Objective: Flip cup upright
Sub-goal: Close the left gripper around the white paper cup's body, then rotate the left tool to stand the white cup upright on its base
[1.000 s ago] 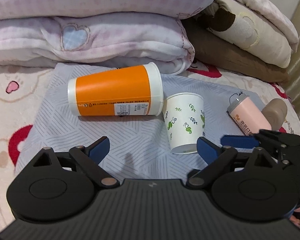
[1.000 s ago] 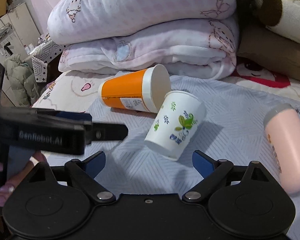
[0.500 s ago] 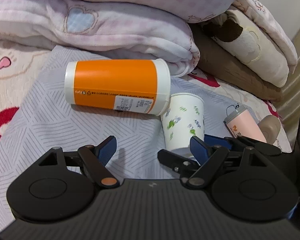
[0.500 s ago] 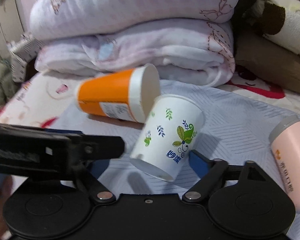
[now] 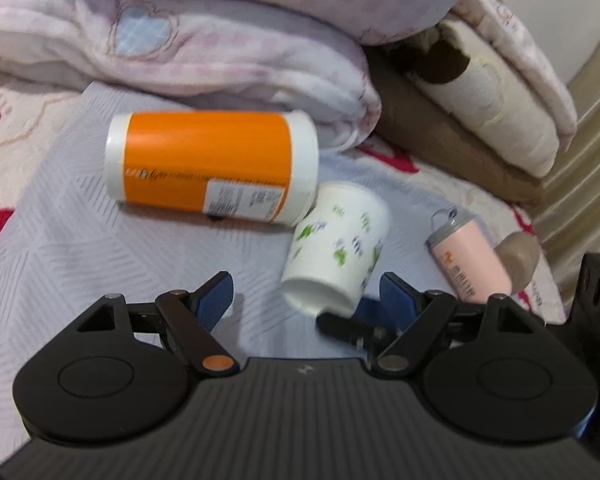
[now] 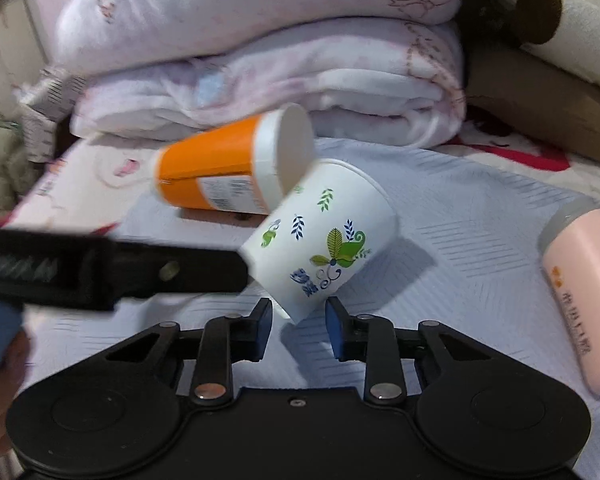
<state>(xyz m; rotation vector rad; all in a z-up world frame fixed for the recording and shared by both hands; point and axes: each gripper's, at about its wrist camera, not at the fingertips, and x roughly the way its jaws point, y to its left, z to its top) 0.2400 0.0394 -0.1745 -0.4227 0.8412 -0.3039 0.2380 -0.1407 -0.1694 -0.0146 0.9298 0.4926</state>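
A white paper cup with green and blue leaf prints [image 6: 320, 236] lies tilted on the grey patterned cloth [image 6: 460, 216], its rim toward me; it also shows in the left wrist view [image 5: 336, 252]. My right gripper [image 6: 299, 330] has its blue pads narrowed around the cup's rim, apparently gripping it, and the cup looks lifted off the cloth at that end. My left gripper [image 5: 308, 296] is open and empty, just left of and in front of the cup. The left gripper's finger [image 6: 140, 268] reaches up to the cup's left side in the right wrist view.
An orange and white cup [image 5: 212, 168] lies on its side, touching the paper cup's base end. A pink bottle [image 5: 472, 260] lies to the right. Folded pink blankets [image 5: 180, 40] and brown pillows [image 5: 460, 120] are stacked behind.
My right gripper has closed its jaws from wide open onto the paper cup's rim and tipped the cup up. My left gripper has moved closer to the cups.
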